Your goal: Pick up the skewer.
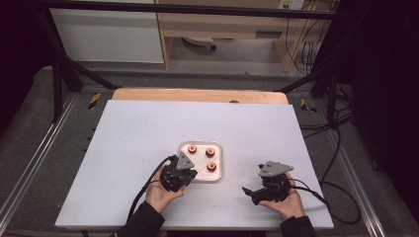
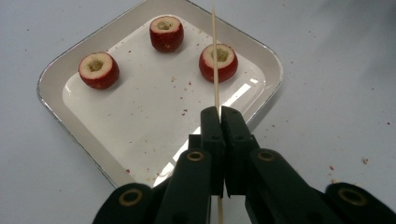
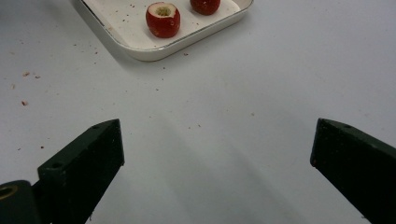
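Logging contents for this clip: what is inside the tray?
The tray holds three cored red fruits, apart from each other, plus scattered crumbs. The skewer in the left gripper crosses over one fruit, hiding a thin strip of it.

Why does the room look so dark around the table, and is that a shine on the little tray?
High view: the white table is brightly lit while both side edges fall into darkness. Left gripper view: a bright glare streak lies on the tray, and the skewer looks thin but sharp. Right gripper view: the close black jaws look soft, with faint shadows on the table between them.
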A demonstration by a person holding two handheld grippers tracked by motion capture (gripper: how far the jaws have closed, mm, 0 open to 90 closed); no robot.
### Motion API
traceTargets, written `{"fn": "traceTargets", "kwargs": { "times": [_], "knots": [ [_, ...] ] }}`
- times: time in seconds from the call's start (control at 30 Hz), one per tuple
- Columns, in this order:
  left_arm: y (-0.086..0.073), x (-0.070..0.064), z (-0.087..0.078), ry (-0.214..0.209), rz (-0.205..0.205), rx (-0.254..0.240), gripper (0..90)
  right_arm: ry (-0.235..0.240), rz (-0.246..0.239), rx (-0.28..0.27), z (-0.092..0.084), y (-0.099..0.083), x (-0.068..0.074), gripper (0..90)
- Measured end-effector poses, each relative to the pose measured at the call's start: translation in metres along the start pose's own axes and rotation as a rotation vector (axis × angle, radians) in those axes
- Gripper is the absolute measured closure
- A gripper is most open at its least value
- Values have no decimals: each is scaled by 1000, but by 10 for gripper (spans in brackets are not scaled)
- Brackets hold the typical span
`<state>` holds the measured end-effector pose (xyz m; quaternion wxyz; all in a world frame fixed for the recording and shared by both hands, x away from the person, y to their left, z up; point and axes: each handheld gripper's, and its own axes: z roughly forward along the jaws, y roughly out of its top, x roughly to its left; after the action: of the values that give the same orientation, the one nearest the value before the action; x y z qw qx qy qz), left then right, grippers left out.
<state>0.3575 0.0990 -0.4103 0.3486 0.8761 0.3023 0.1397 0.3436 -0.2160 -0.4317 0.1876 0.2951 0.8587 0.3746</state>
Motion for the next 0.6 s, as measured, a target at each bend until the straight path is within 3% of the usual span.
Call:
{"fn": "traceTargets", "kwargs": {
  "times": [0.33, 0.6],
  "knots": [
    [13, -12, 3, -39, 77, 21, 886, -38, -121, 48, 5, 12, 10, 59],
    [22, -19, 9, -53, 119, 46, 886, -75, -274, 72, 7, 24, 19, 97]
  ]
}}
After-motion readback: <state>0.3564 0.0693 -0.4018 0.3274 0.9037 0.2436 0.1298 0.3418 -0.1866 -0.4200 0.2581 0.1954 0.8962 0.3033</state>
